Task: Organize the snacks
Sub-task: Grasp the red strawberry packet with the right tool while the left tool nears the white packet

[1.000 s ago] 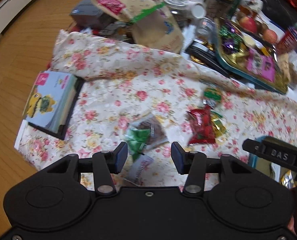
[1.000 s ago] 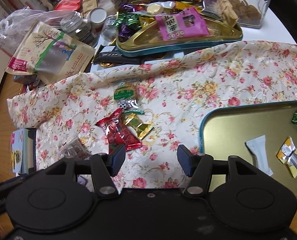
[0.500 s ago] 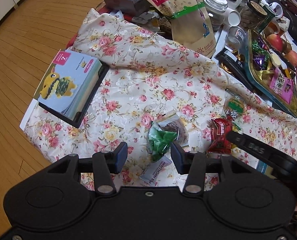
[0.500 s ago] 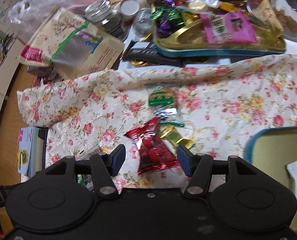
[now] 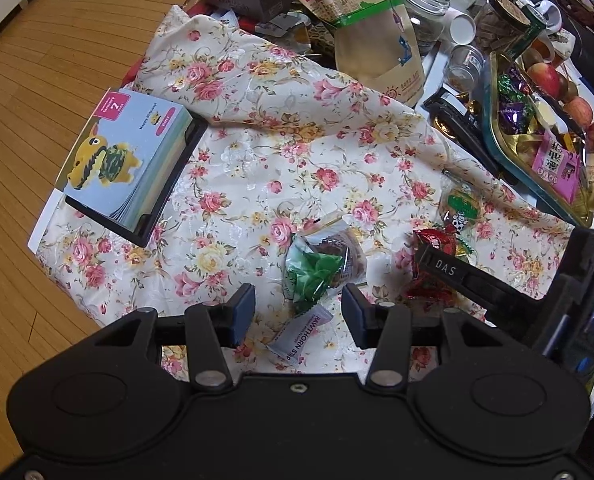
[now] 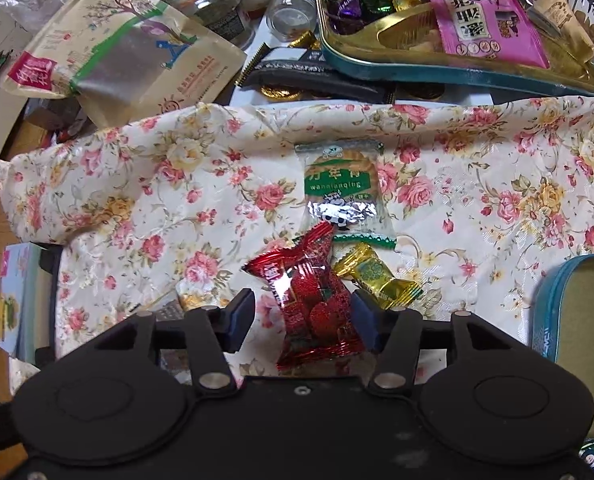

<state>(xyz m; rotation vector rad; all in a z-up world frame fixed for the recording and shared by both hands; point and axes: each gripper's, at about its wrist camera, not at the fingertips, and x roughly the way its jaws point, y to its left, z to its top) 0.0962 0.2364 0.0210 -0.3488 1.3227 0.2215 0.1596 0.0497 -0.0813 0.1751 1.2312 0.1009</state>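
The red candy point(image 6: 317, 308) lay lengthwise between the right gripper's point(image 6: 303, 316) wide-open, empty jaws; the left gripper point(image 5: 299, 316) gaped empty.

Soft even light, fisheye-warped edges

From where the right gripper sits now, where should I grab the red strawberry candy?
Grip the red strawberry candy across its puffy middle, coming straight down from above. It lies flat on the flowered cloth with its long axis running between the open fingers of the right gripper, so they would likely close on its two long sides. Avoid the twisted top end and the gold candy beside it.
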